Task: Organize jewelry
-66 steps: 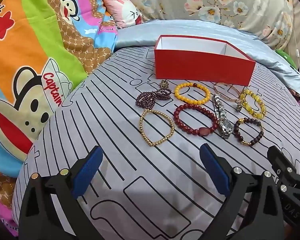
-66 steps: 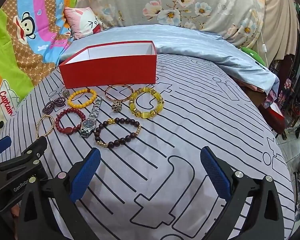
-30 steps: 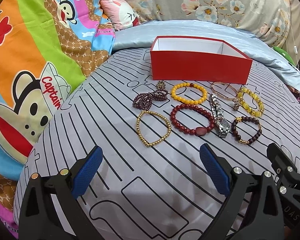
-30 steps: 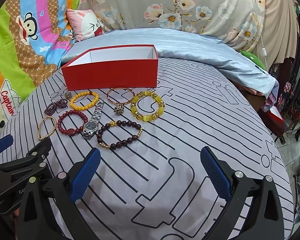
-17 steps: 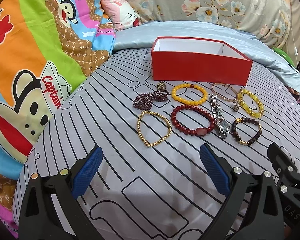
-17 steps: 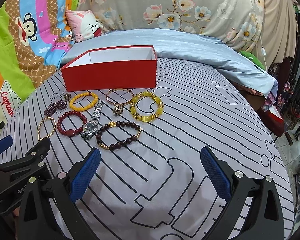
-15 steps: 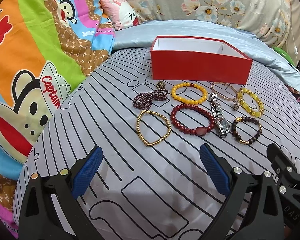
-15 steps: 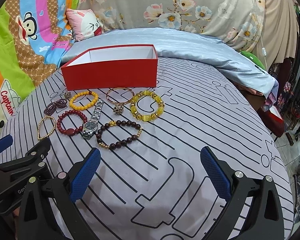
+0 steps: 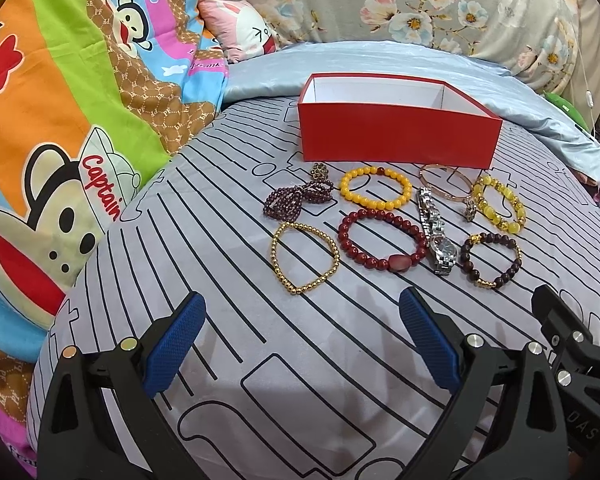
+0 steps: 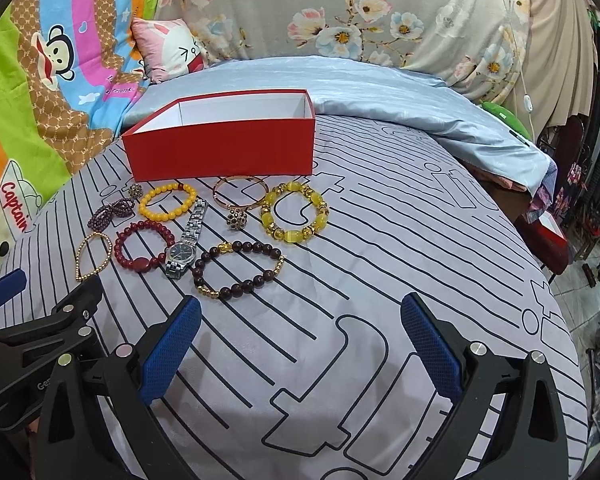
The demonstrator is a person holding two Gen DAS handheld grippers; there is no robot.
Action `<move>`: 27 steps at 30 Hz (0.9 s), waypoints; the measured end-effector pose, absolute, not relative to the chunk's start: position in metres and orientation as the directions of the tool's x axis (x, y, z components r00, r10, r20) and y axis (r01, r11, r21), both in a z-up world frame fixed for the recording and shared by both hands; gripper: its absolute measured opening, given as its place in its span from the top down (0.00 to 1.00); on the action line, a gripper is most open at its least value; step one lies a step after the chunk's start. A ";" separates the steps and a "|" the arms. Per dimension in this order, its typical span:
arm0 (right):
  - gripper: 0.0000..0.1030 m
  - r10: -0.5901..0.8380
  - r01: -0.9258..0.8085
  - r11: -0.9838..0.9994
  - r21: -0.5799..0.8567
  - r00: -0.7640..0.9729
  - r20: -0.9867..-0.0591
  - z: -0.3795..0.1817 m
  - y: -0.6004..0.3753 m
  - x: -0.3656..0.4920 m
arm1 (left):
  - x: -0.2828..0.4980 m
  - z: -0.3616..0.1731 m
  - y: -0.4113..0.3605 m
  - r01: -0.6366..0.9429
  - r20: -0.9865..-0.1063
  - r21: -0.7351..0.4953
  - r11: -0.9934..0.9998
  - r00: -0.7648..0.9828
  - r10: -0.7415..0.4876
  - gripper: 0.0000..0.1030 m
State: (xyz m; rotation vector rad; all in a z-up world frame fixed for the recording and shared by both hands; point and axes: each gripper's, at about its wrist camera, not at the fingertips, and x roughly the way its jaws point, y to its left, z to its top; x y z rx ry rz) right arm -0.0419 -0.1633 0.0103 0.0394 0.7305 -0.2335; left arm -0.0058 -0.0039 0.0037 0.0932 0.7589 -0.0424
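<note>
While both tongs hover spread wide and empty over the bed (image 9: pixel 300 380), left tongs (image 9: pixel 302 338) and right tongs (image 10: pixel 300 340) side by side, the red box (image 10: pixel 220 152) sits open at the back, white inside, seemingly nothing in it, though its floor is hidden. Just before it lie the bracelets: yellow beads (image 9: pixel 376 188), red beads (image 9: pixel 382 240), a watch (image 9: pixel 436 236).

Bare bedspread (image 10: pixel 340 288) before jewelry (image 10: pixel 236 272); red box (image 10: pixel 220 148) behind.

Two low, side-by-side wrist views – both facing the red box (image 9: pixel 396 142) and jewelry
</note>
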 end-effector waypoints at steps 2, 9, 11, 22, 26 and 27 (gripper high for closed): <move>0.07 -0.197 0.225 0.973 -0.045 0.720 -0.665 0.010 -0.163 -0.042 | -0.006 0.004 -0.004 0.072 -0.689 0.069 0.995 0.725 -0.005 0.10; 0.07 -0.198 0.226 0.973 -0.044 0.721 -0.664 0.010 -0.163 -0.042 | -0.005 0.003 -0.004 0.073 -0.690 0.071 0.995 0.724 -0.004 0.10; 0.07 -0.198 0.227 0.973 -0.044 0.721 -0.664 0.009 -0.163 -0.042 | -0.005 0.003 -0.004 0.072 -0.689 0.070 0.995 0.725 -0.004 0.10; 0.07 -0.198 0.228 0.973 -0.044 0.716 -0.670 0.008 -0.163 -0.041 | -0.006 0.003 -0.004 0.072 -0.693 0.066 0.995 0.721 -0.006 0.10; 0.07 -0.198 0.241 0.970 -0.029 0.715 -0.670 0.009 -0.168 -0.041 | -0.006 0.004 0.005 0.053 -0.695 0.022 0.998 0.718 -0.022 0.09; 0.07 -0.198 0.243 0.970 -0.027 0.713 -0.673 0.009 -0.169 -0.041 | -0.005 0.003 0.009 0.050 -0.702 0.008 0.999 0.712 -0.030 0.09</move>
